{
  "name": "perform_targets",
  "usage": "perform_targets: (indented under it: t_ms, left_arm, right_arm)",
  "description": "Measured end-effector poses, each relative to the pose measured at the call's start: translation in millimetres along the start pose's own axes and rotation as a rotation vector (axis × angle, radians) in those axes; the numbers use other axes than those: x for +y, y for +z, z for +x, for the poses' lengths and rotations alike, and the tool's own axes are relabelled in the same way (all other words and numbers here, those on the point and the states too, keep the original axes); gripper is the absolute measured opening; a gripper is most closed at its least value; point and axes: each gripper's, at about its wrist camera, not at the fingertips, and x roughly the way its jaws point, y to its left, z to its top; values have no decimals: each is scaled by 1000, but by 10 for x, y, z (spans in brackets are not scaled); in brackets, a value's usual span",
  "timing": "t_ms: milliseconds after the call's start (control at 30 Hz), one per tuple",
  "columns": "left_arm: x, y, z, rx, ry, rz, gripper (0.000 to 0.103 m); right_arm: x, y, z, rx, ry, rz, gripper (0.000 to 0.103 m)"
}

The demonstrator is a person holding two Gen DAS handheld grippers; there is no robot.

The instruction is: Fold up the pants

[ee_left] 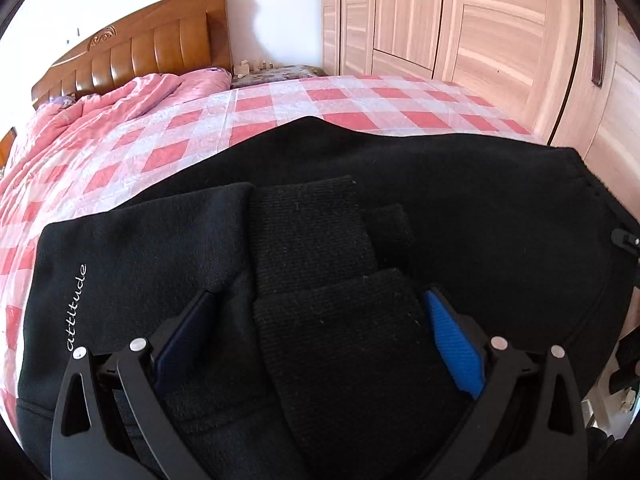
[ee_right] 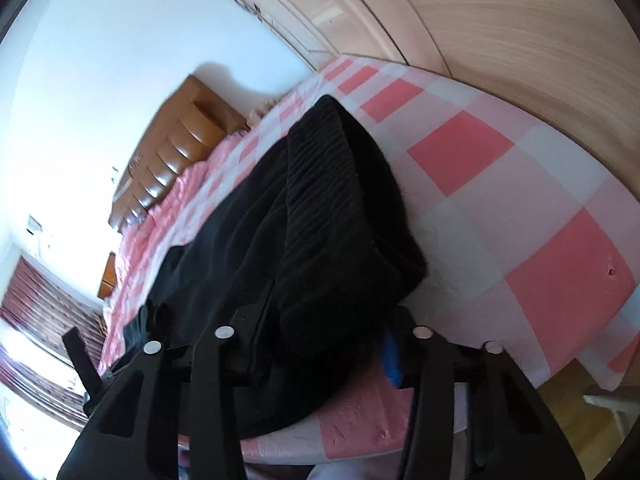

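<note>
Black fleece fills both views up close. In the left wrist view, the left claw (ee_left: 320, 316) tilts down over the pants (ee_left: 460, 200), and a ribbed cuff (ee_left: 340, 340) bunches up between its two fingers. The blue pad (ee_left: 452, 340) on the right finger looks like it's right against the cuff edge, the dark one on the other side sits against the fleece, so it's clamped on the cuff as far as I can see. There's white "attitude" lettering (ee_left: 76, 308) on the fabric just left of that claw.

Right wrist view is rolled over hard, so the whole room looks tipped. The right claw (ee_right: 324, 340) points down too, sitting at the near edge of the bed (ee_right: 460, 148), with a thick wad of the pants (ee_right: 320, 216) between its fingers. A sliver of blue pad (ee_right: 390, 356) shows beside the cloth. It has pulled in about halfway and looks closed on the wad, though the contact itself is hidden.

The pants lie spread across the near part of the bed on the pink-and-white checked sheet. Loads of bare sheet beyond them. Further back there's a rumpled pink duvet (ee_left: 120, 100), then the wooden headboard (ee_left: 152, 48), with the wardrobe (ee_left: 480, 32) close along the bed's far side.
</note>
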Motion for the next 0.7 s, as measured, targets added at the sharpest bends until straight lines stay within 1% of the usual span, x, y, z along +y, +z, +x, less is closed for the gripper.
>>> perform_targets:
  t_ms: [33, 67, 100, 133, 167, 233, 267, 300, 333, 367, 433, 467, 500, 533, 567, 600, 633, 667, 700]
  left_arm:
    - [-15, 7, -15, 7, 6, -1, 101]
    - [-14, 27, -82, 16, -6, -23, 101]
    - [-32, 52, -141, 4, -34, -37, 101]
    - [-39, 76, -261, -26, -71, -51, 101]
    - [-84, 100, -305, -44, -72, -46, 101]
    - [-149, 121, -324, -57, -33, -10, 101]
    - [-168, 120, -261, -39, -26, 4, 101]
    - [-188, 103, -134, 3, -17, 23, 101]
    - [-218, 61, 34, 47, 46, 55, 101]
    - [-226, 43, 38, 31, 56, 58, 102]
    - [-226, 96, -67, 25, 40, 33, 101]
    - [-222, 124, -126, 7, 37, 32, 101]
    - [-219, 164, -200, -19, 50, 36, 101]
    - [-212, 209, -249, -34, 82, 41, 101]
    - [-178, 272, -273, -37, 146, 44, 101]
    - [-142, 304, -251, -29, 181, 44, 101]
    - [-106, 324, -203, -10, 200, 46, 101]
    - [-61, 328, -48, 61, 215, 58, 101]
    - [-41, 312, 43, 103, 203, 67, 102]
  right_arm:
    - [20, -1, -16, -12, -2, -6, 40]
    - [69, 7, -47, -33, -8, -24, 40]
    - [96, 7, -61, -43, -10, -34, 39]
    - [124, 14, -84, -56, -9, -43, 38]
    - [130, 14, -100, -62, -4, -41, 38]
    - [137, 23, -128, -76, 14, -32, 38]
    - [165, 38, -156, -84, 20, -37, 38]
    - [195, 56, -173, -90, 24, -43, 38]
    - [232, 65, -193, -95, 29, -51, 38]
    - [298, 85, -222, -104, 31, -68, 37]
    - [415, 116, -263, -120, 29, -102, 37]
    - [490, 129, -289, -132, 31, -123, 37]
    - [555, 140, -309, -142, 36, -137, 37]
    - [608, 151, -316, -149, 40, -149, 37]
    - [702, 166, -329, -159, 48, -171, 37]
    - [790, 182, -332, -168, 54, -195, 37]
    - [888, 196, -335, -178, 60, -222, 37]
    - [1033, 211, -339, -194, 70, -259, 37]
    - [1149, 219, -338, -203, 81, -287, 37]
